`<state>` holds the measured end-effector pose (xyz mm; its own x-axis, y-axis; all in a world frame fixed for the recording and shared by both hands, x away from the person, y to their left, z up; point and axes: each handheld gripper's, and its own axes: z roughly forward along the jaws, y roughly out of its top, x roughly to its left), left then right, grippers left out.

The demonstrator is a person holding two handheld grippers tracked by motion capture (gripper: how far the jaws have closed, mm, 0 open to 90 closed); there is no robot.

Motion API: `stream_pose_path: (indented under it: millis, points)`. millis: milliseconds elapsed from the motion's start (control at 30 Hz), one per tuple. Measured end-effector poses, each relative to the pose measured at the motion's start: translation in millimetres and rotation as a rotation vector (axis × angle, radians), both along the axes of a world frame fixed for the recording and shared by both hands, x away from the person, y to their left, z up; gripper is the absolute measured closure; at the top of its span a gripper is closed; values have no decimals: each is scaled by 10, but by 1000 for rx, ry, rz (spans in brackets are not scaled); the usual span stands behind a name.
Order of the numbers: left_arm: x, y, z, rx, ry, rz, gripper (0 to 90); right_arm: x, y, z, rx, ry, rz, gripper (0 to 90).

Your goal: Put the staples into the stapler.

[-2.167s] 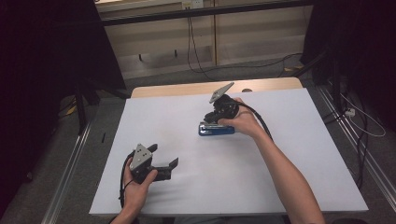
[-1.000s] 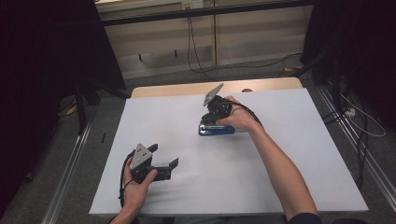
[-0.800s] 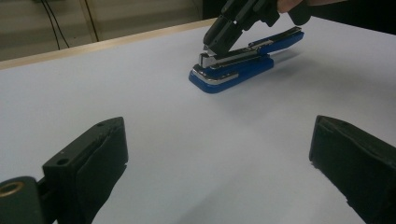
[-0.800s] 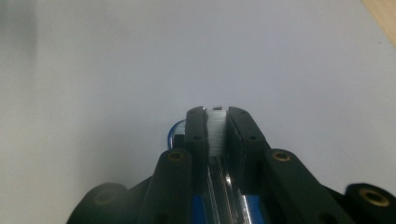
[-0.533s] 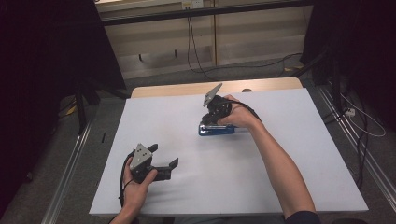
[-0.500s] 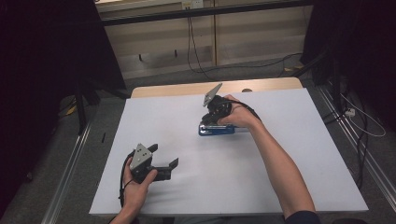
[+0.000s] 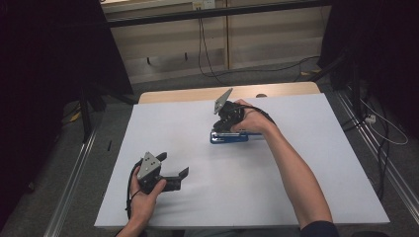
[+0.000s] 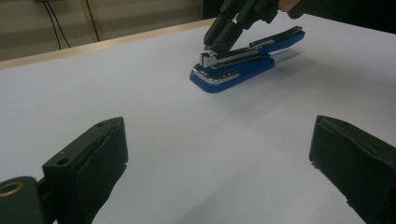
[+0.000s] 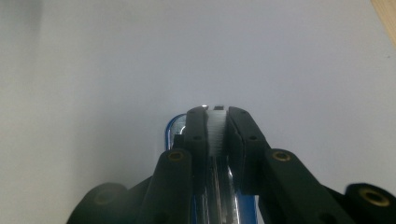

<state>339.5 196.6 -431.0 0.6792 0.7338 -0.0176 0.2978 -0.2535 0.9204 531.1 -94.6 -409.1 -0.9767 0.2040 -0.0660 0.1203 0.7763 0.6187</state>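
I am pinching the metal top arm of the blue stapler (image 7: 229,138) with my right gripper (image 7: 226,123), the jaws pressed on it from both sides. The stapler is lying flat on the white table (image 7: 316,163), a little toward 12 o'clock from the centre. My left gripper (image 7: 174,170) is resting near 7 o'clock with jaws spread wide, holding nothing, well apart from the stapler.

One blue stapler (image 7: 229,137) – two tongs – one table (image 7: 316,163).
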Motion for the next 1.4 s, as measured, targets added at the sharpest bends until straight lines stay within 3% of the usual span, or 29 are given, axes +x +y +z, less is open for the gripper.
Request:
stream_pose_path:
  millis: [967, 1400]
  points:
    - [4, -3, -11, 6, 6, 6, 46, 10, -10, -42, -16, -11, 32, 790]
    - [3, -1, -10, 8, 6, 3, 46, 12, 0, -46, -6, 0, 9, 777]
